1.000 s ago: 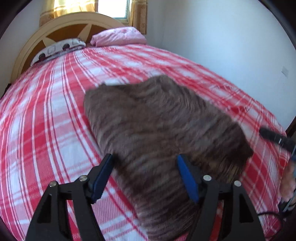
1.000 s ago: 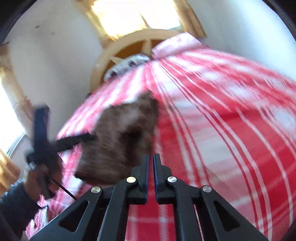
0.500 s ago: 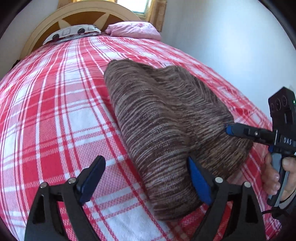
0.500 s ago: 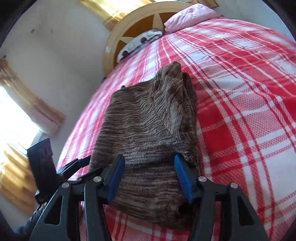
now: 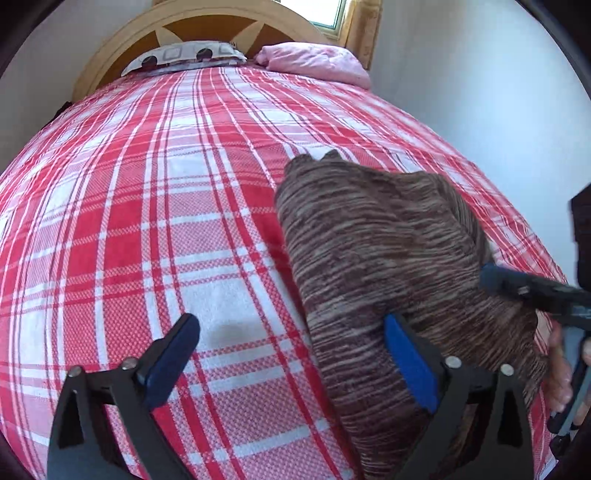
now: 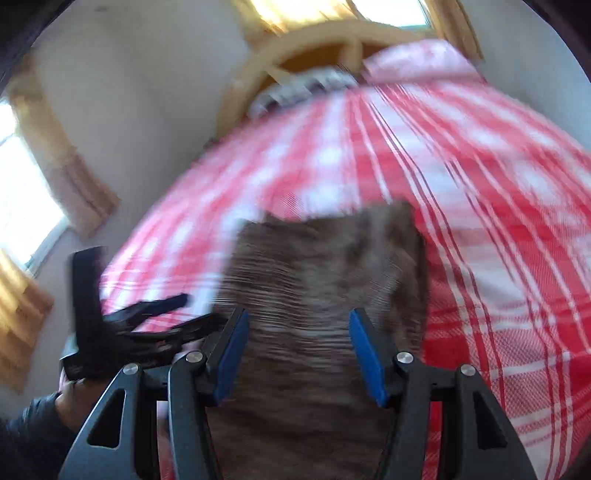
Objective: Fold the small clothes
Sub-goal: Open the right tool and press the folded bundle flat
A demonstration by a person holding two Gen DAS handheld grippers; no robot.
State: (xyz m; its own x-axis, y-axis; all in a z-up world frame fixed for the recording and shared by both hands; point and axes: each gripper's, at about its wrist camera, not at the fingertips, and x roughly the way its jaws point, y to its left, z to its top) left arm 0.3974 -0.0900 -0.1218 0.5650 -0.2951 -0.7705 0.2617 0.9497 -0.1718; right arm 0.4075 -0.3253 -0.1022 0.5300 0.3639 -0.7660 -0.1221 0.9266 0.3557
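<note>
A brown striped knit garment [image 5: 388, 266] lies folded on the red and white plaid bed [image 5: 147, 221], at the right in the left wrist view. My left gripper [image 5: 291, 354] is open; its right finger touches the garment's near left edge, its left finger is over bare sheet. My right gripper [image 6: 295, 347] is open just above the garment's [image 6: 325, 280] near end; that view is blurred. The right gripper's finger also shows in the left wrist view [image 5: 532, 291] at the garment's right edge. The left gripper shows in the right wrist view [image 6: 147, 325] at the garment's left.
A wooden headboard [image 5: 207, 26], a patterned pillow [image 5: 184, 57] and a pink pillow [image 5: 314, 64] are at the bed's far end. A white wall [image 5: 480, 92] runs along the bed's right side. Windows with yellow curtains [image 6: 66, 173] are on the left wall.
My left gripper has shifted left, so the garment sits further right in its view. My right gripper opened from shut and now swings over the garment's near end.
</note>
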